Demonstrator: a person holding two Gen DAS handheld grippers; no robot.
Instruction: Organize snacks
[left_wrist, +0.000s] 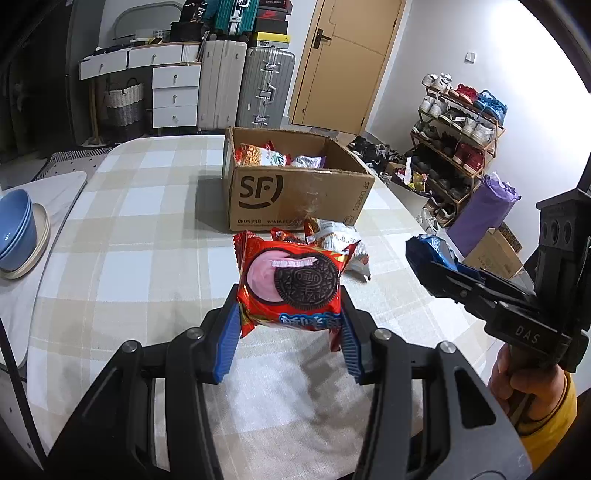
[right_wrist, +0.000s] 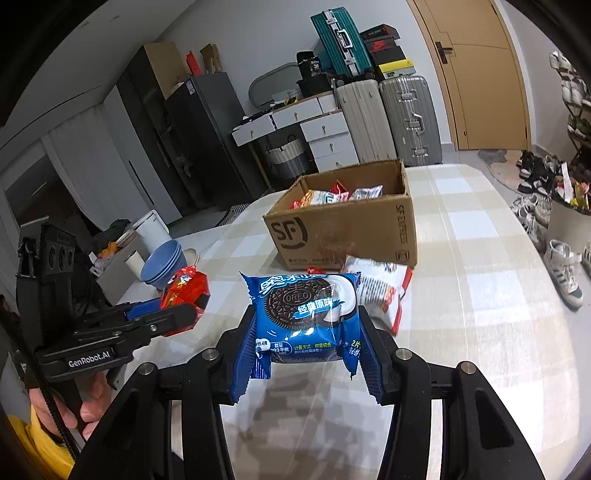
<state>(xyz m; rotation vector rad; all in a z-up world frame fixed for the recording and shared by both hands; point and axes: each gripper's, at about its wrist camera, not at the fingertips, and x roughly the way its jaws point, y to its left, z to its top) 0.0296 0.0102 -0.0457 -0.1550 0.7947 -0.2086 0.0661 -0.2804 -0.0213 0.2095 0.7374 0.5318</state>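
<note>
— Holding a red Oreo packet (left_wrist: 290, 286) in our left gripper (left_wrist: 286, 345), are we? Describe it.

— We are. It is a glossy, crinkled foil pillow pack with sawtooth crimped ends, printed with a dark embossed biscuit over a pink cream swirl. Our ribbed blue pads (left_wrist: 227, 343) clench it from both sides, and it hangs clear above the table (left_wrist: 129, 229).

— And the other hand?

— Our right gripper (right_wrist: 308, 356) grasps a blue Oreo packet (right_wrist: 304, 314), same shiny film and toothed seams, showing a dark biscuit with white cream. Its jaws press on the packet's lower half, lifted off the cloth.

— Where do the rest of the snacks lie?

— Ahead of us stands an open cardboard box (left_wrist: 295, 195), corrugated, brown, stamped with a dark logo, its front face scuffed. Several crumpled packets already lie inside it. Just in front of the box, on the table, rests a small heap of snack bags (left_wrist: 332, 240), white and orange foil, touching one another.

— The surface?

— We see a soft cloth in beige and white checks, slightly wrinkled. At the left edge sit stacked blue bowls (left_wrist: 16, 232), smooth and rounded, on a cream plate.

— Who holds us?

— A hand (left_wrist: 517, 376) with a yellow sleeve wraps the right gripper's black handle.
</note>
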